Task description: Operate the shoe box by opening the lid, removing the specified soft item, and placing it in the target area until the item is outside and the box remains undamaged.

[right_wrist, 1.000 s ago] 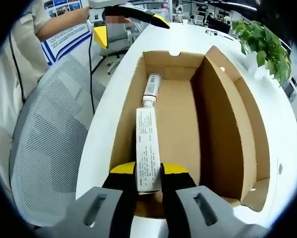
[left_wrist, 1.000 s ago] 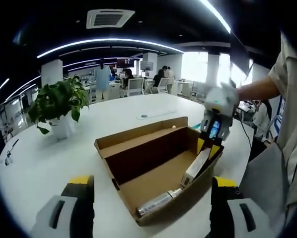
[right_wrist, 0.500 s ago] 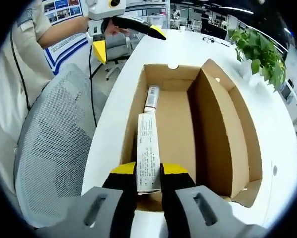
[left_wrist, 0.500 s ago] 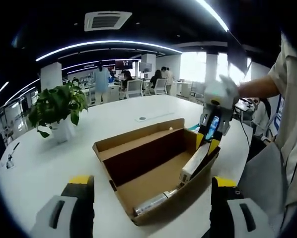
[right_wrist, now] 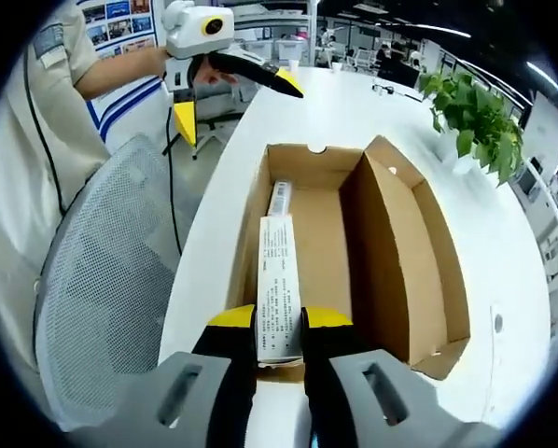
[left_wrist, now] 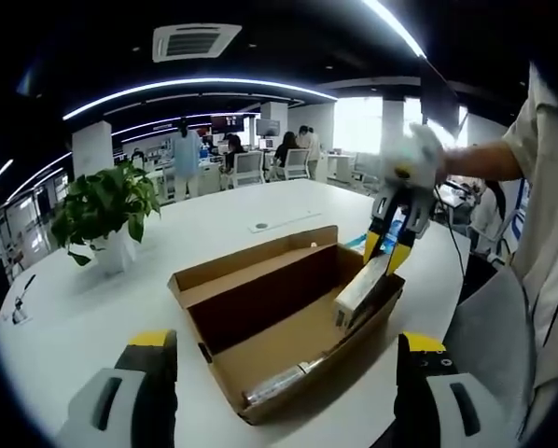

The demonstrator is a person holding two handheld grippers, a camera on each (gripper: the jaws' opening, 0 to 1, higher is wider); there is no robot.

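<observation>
A white tube (right_wrist: 279, 299) (seemingly light and squashy) is clamped at its flat end by the right gripper (right_wrist: 279, 347), angled above the open shoe box (right_wrist: 419, 271); the left gripper (left_wrist: 279, 373) is held apart.

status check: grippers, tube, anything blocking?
Right gripper shut on tube, one end raised. Left gripper open, off the shoe box, lid open. Tube's far end low in the box; nothing blocking.
</observation>
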